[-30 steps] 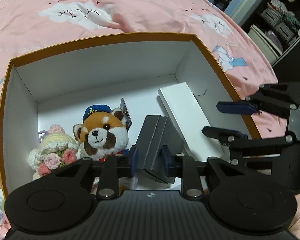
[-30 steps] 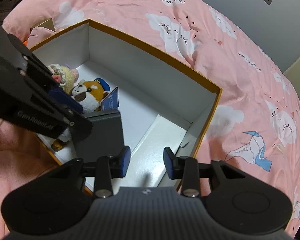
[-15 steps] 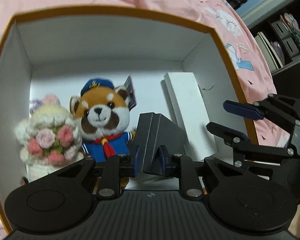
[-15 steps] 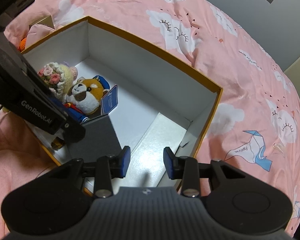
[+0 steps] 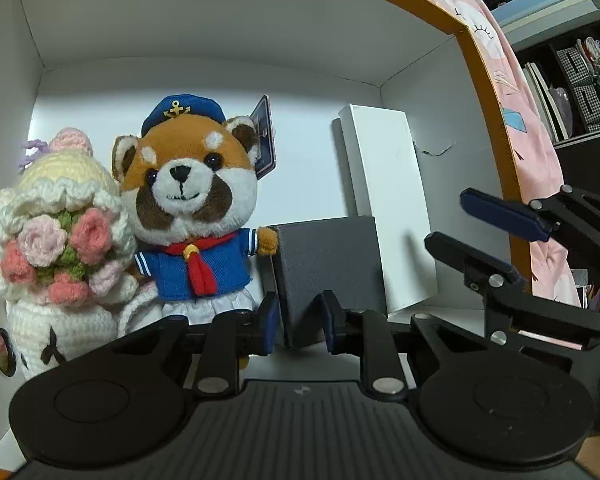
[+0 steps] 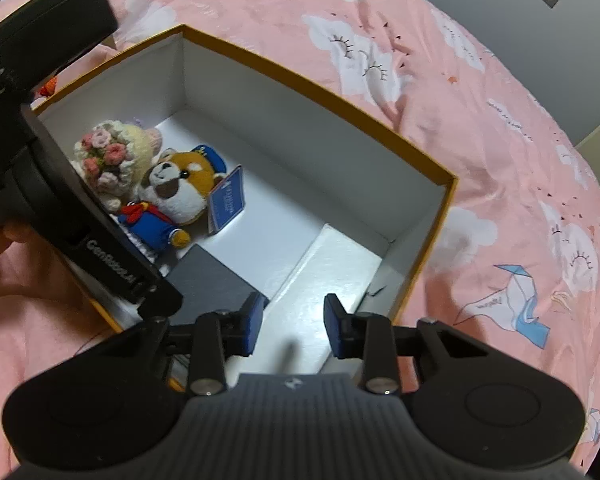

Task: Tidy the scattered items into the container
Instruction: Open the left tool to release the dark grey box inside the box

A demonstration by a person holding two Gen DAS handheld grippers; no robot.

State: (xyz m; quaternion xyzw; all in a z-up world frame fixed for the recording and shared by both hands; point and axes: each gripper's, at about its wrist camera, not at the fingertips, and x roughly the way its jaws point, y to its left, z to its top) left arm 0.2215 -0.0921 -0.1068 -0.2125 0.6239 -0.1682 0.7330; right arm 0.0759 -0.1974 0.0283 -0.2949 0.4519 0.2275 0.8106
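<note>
An orange-rimmed white box [image 5: 476,64] [image 6: 340,100] sits on the pink bed. Inside lie a crocheted bouquet doll [image 5: 56,236] [image 6: 112,160], a red panda plush in a sailor suit [image 5: 192,208] [image 6: 180,196] and a long white box [image 5: 388,200] [image 6: 320,276]. My left gripper [image 5: 300,318] is low inside the box, shut on a dark grey box [image 5: 332,268] [image 6: 212,284] that rests on the floor beside the plush. My right gripper [image 6: 292,326] is open and empty above the near right rim; it also shows in the left wrist view [image 5: 484,224].
The pink cloud-print bedspread [image 6: 480,120] surrounds the box. A dark shelf with books and baskets [image 5: 572,92] stands beyond the bed on the right. A blue tag [image 6: 228,204] hangs off the plush.
My left gripper has gone down into the box with the dark grey box, which has tipped from leaning to lying flat on the floor. The right gripper has stayed in place.
</note>
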